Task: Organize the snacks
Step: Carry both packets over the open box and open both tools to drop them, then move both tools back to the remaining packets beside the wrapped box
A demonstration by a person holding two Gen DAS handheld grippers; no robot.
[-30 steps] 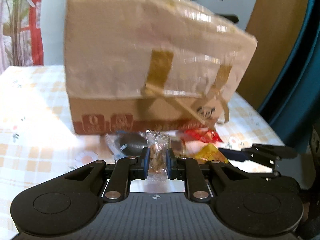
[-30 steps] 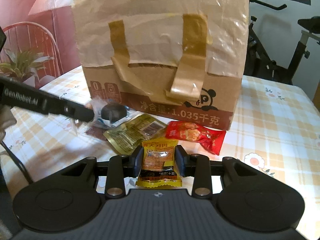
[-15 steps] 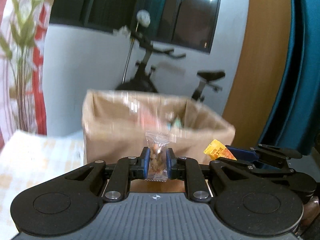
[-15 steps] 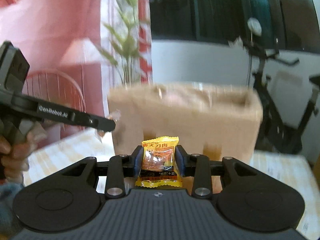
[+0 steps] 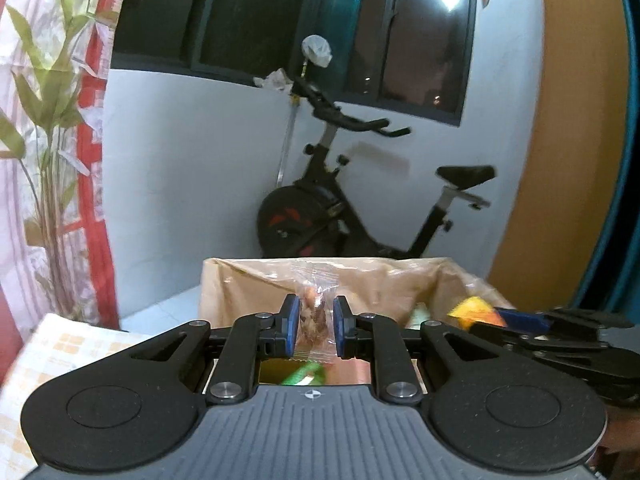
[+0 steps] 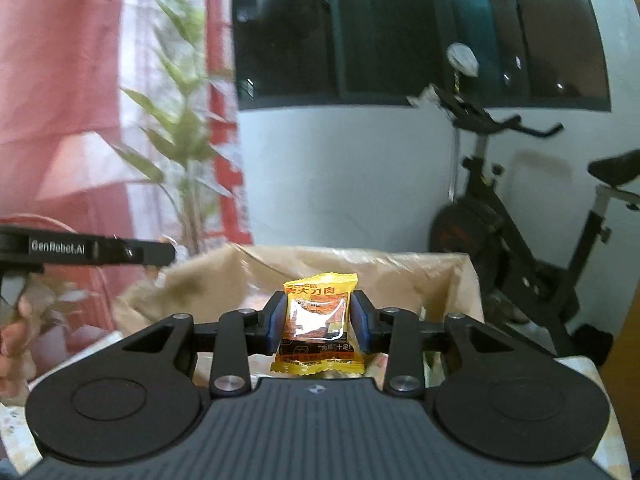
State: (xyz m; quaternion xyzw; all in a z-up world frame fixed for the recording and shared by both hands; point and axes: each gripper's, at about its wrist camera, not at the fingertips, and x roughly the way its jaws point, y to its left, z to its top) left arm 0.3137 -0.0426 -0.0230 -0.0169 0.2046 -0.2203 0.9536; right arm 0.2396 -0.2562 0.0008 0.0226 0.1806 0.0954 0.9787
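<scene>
Both grippers hang above the open top of the brown cardboard box [image 5: 240,272], whose paper-lined rim [image 6: 400,264] also shows in the right wrist view. My left gripper [image 5: 316,316] has a small clear snack packet [image 5: 316,300] between its blue pads, and its jaws are opening. My right gripper [image 6: 319,320] is shut on a yellow snack packet [image 6: 320,292] that stands upright between its pads. In the left wrist view the right gripper [image 5: 520,320] and its yellow packet [image 5: 476,312] reach in over the box's right side. The left gripper's finger [image 6: 152,252] enters from the left of the right wrist view.
Some wrapped snacks [image 5: 304,376] lie inside the box. The box stands on a table with a checked cloth [image 5: 60,344]. Behind it are an exercise bike [image 5: 340,220], a white wall, a dark window and a tall plant [image 5: 48,120]. A person's hand [image 6: 12,344] shows at the left edge.
Both grippers rose with their packets from the table in front of the box to above its open top. The loose snacks on the table dropped out of view.
</scene>
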